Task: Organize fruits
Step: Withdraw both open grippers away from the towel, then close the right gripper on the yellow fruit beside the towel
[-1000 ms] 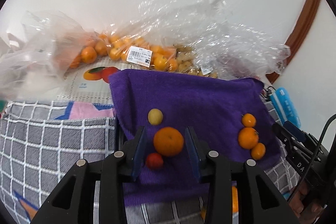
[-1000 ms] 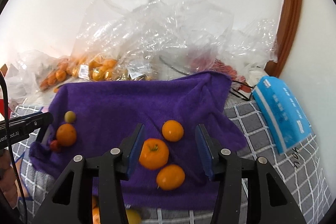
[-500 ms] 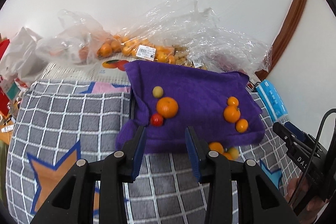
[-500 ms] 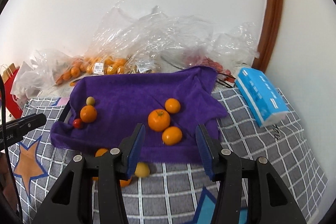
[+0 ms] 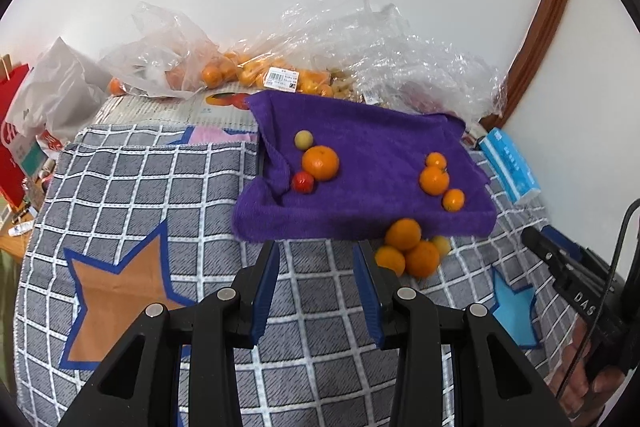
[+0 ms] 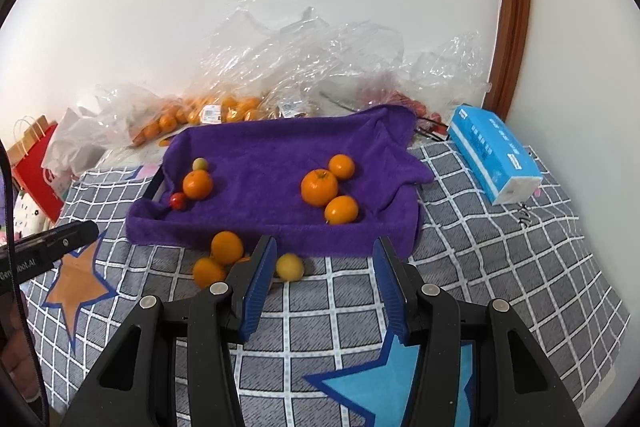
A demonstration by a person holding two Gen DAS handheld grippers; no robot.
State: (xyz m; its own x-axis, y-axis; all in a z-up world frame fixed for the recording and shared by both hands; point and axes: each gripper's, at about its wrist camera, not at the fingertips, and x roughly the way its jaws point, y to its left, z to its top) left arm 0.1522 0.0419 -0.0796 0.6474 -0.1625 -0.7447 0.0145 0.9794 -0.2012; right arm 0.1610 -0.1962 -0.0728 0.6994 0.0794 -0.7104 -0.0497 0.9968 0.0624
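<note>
Loose oranges (image 6: 226, 247) just L of R gripper (image 6: 325, 251), untouched.

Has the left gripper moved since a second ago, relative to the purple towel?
Yes. The left gripper has pulled back: its fingers flanked the orange on the purple towel earlier, and now sit before the towel's near edge, over the checked cloth.

Purple towel (image 6: 280, 163) carries two clusters: left, one orange (image 6: 197, 185), a small yellow fruit (image 6: 199, 164) and a red tomato (image 6: 178, 201); right, three oranges (image 6: 319, 187). On the checked cloth just beside its front edge lie loose oranges (image 6: 226, 247) and a yellow fruit (image 6: 289, 267).
</note>
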